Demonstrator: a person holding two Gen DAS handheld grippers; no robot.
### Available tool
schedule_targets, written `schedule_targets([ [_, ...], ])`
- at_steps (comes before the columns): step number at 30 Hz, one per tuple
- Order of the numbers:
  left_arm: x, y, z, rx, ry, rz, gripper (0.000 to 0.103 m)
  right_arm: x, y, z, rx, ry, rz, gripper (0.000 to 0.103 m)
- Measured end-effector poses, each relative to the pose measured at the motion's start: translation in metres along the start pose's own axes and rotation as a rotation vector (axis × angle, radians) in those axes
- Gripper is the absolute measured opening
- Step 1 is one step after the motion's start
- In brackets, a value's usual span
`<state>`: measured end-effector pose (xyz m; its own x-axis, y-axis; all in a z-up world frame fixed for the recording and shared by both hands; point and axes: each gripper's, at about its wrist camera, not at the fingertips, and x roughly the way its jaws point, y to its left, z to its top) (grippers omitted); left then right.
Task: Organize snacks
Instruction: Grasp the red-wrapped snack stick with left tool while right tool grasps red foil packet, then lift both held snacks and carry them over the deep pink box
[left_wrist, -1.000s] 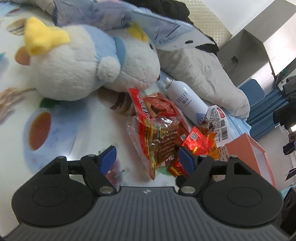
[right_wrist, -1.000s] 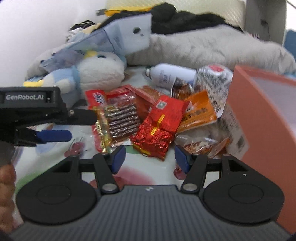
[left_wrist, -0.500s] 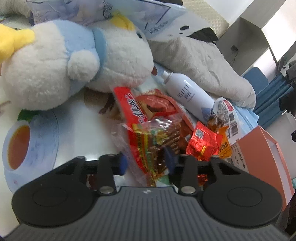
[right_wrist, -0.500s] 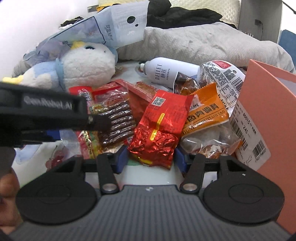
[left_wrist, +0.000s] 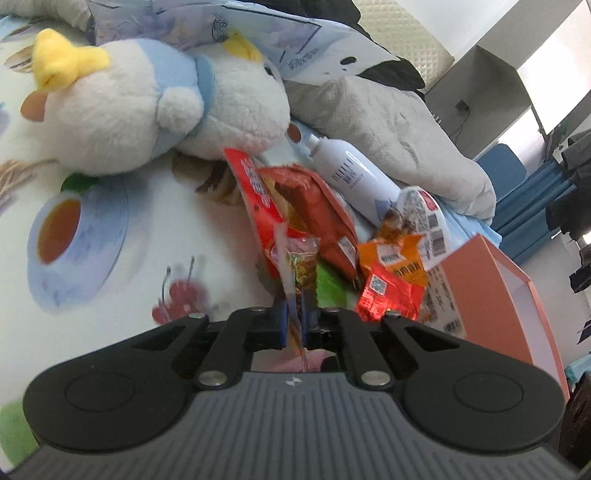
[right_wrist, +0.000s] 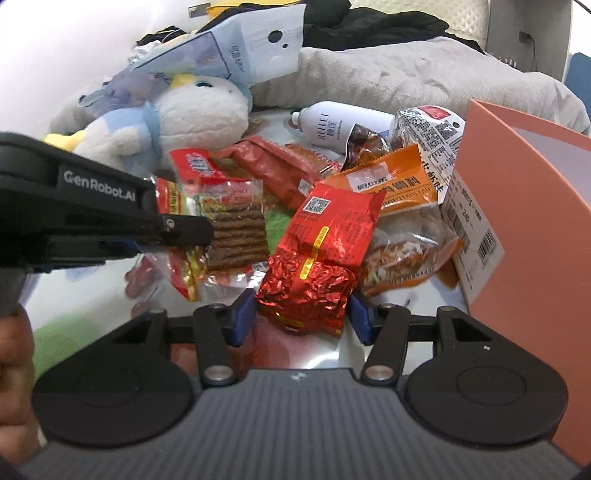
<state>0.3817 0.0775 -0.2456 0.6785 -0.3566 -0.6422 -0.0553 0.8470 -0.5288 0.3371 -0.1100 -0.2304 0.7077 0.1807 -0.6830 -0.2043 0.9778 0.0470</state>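
Left wrist view: left gripper (left_wrist: 293, 325) jaws clamped on the edge seal of the clear snack packet (left_wrist: 301, 267), low centre of frame; thin, light, crinkly film, best pinched at the seal. One second ago these jaws stood wide apart. Right wrist view: right gripper (right_wrist: 301, 319) jaws apart, flanking the red foil pouch (right_wrist: 319, 254) at lower centre; soft, slippery foil, take it across the crimped bottom end. Earlier the pouch sat farther ahead. Orange box (right_wrist: 532, 206) at right.
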Motion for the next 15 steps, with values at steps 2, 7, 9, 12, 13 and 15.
schedule_targets([
  [2, -0.008, -0.003, -0.007, 0.01, -0.006, 0.017, 0.007, -0.005, 0.0, -0.003, 0.002, 0.007, 0.006, 0.056],
  [7, -0.028, -0.006, -0.024, 0.004, -0.006, 0.039, 0.007, -0.024, -0.003, -0.015, 0.0, 0.014, 0.018, 0.056],
  [9, -0.039, -0.007, -0.031, 0.0, -0.016, 0.043, 0.007, -0.031, -0.005, -0.02, 0.002, 0.018, 0.028, 0.056],
  [12, -0.053, -0.013, -0.042, 0.02, -0.026, 0.059, 0.007, -0.043, -0.007, -0.028, 0.005, 0.028, 0.045, 0.056],
  [13, -0.059, -0.014, -0.047, 0.015, -0.028, 0.058, 0.006, -0.048, -0.006, -0.031, -0.002, 0.027, 0.046, 0.056],
  [15, -0.068, -0.016, -0.055, -0.006, -0.017, 0.06, 0.006, -0.057, -0.007, -0.036, -0.007, 0.033, 0.055, 0.056],
])
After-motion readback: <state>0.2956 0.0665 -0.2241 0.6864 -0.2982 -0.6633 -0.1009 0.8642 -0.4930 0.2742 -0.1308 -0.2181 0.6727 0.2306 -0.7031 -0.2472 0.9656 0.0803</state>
